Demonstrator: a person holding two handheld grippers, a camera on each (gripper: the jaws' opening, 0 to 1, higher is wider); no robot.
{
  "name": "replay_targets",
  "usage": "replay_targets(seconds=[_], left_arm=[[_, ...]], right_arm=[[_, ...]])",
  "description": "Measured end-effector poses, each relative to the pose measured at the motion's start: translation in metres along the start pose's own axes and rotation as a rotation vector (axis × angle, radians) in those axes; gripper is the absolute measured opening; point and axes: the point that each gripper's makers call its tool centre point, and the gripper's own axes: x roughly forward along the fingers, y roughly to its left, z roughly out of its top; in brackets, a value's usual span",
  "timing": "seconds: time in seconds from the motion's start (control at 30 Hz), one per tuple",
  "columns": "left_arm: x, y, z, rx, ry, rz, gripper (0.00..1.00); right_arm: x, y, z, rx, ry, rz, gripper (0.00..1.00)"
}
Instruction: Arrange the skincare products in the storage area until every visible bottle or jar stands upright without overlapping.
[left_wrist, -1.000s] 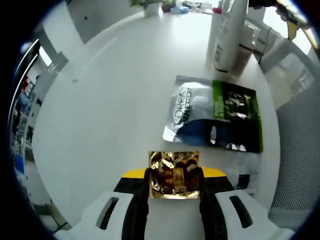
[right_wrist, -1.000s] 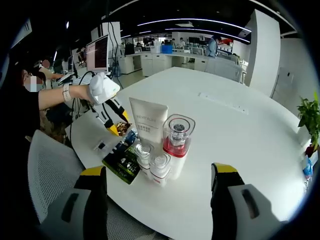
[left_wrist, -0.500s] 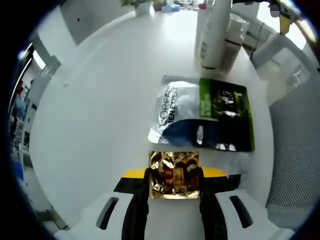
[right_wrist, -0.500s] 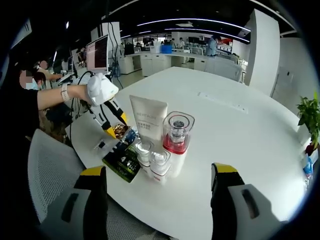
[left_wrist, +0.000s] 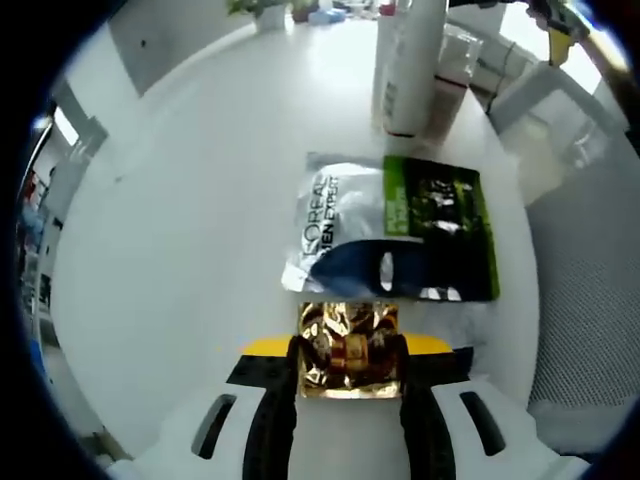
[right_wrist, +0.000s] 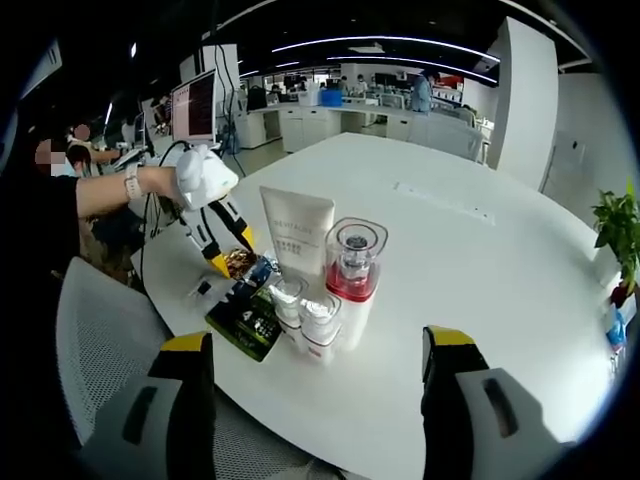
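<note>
Left gripper pinches gold sachet; right gripper gapes.

This is an open-plan office. A big round white table stands in the foreground with a mesh-backed office chair pulled up to it, and behind it rows of white desks run under long strip lights on a dark ceiling. A computer monitor sits at one workstation, people work farther back, and a potted plant stands at the table's edge
</note>
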Motion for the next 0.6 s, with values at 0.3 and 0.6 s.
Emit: replay_targets(seconds=[0.3, 0.6], left_arm=[[0.0008, -0.0016, 0.002, 0.031, -0.004, -0.007, 0.37], [0.0, 0.0004, 0.0038, 0.058, -0.001, 0.022, 0.41]], right_arm=[[-0.0011, 0.0013, -0.0016, 0.003, 0.004, 0.0, 0.86], [-0.0018, 0.0017, -0.0003, -0.001, 0.003, 0.0, 0.86]])
